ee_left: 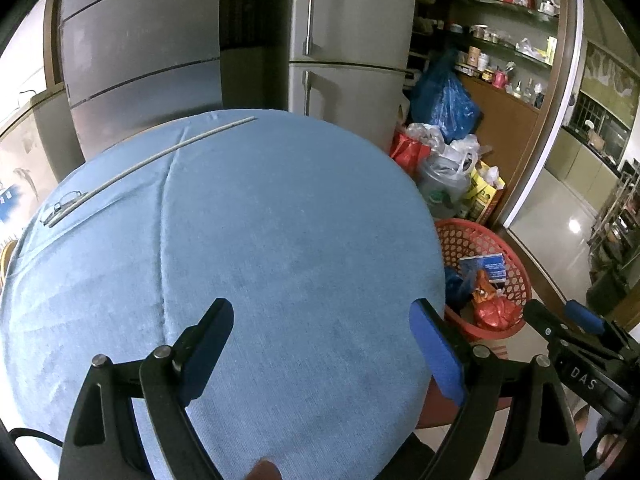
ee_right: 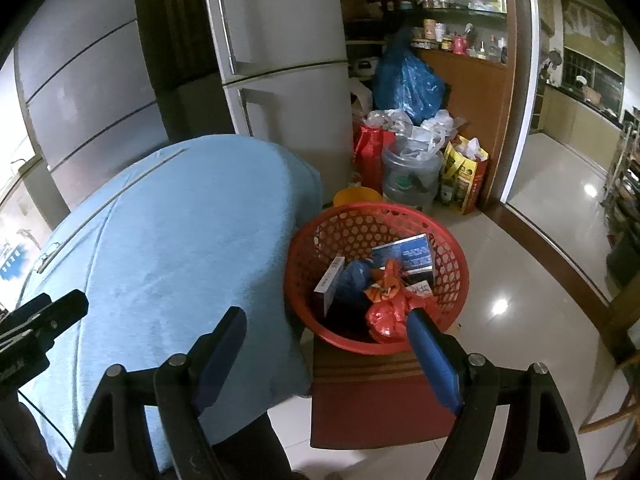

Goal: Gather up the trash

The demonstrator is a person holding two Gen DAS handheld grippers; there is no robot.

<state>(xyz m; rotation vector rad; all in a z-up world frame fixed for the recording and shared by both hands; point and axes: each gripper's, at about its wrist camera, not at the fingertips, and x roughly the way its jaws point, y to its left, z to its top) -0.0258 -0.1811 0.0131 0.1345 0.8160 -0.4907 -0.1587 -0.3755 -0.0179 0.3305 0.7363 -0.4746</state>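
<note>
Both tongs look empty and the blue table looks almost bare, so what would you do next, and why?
Probably check the thin grey rod and the glasses at the blue table's far edge. Both tongs are open and empty, and the red basket already holds boxes and bags.

Table (ee_left: 280, 240) directly below my left gripper (ee_left: 320, 344), nothing between its spread fingers. On the table's far left: a rod (ee_left: 160, 156), with a pair of spectacles (ee_left: 66, 200) beside its near end. Right of the table, under my right gripper (ee_right: 328, 354): a basket (ee_right: 344, 220) on a stool (ee_right: 372, 396), holding boxes (ee_right: 416, 256) and a crumpled bag (ee_right: 386, 316). Behind the table: refrigerator (ee_right: 288, 40). Right of that, on the floor: piled bags (ee_right: 408, 80), with shelves (ee_left: 500, 40) behind them.
</note>
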